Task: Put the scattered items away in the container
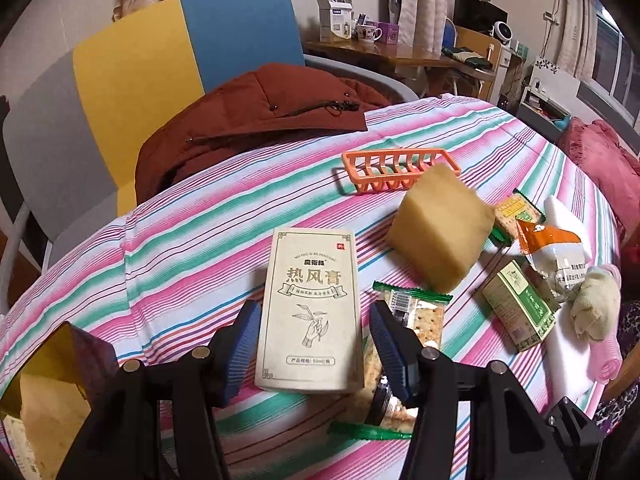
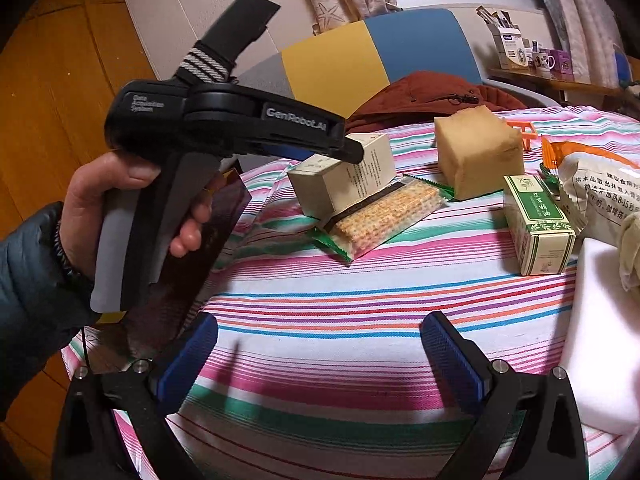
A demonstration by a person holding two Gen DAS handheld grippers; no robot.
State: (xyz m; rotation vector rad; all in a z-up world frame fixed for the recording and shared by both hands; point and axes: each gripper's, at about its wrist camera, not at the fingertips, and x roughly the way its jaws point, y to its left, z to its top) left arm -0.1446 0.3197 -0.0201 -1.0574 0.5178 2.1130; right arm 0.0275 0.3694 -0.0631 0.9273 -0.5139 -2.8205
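My left gripper (image 1: 315, 312) is shut on a cream box with printed characters (image 1: 312, 304), one blue pad on each long side. In the right wrist view the cream box (image 2: 344, 176) is tilted, its low end resting on a cracker packet (image 2: 380, 216), with the left gripper (image 2: 352, 152) over it, held by a hand (image 2: 112, 188). A glossy brown open container (image 1: 60, 364) stands at the table's near left edge. My right gripper (image 2: 320, 360) is open over bare striped cloth with nothing between its fingers.
On the striped tablecloth (image 1: 180, 248) lie a tan block (image 1: 440, 228), an orange rack (image 1: 396, 168), a green box (image 1: 516, 308), an orange-and-white snack bag (image 1: 556, 248), a white foam slab (image 2: 604, 320) and a cream cloth (image 1: 596, 304). A brown jacket (image 1: 260, 112) lies on the chair behind.
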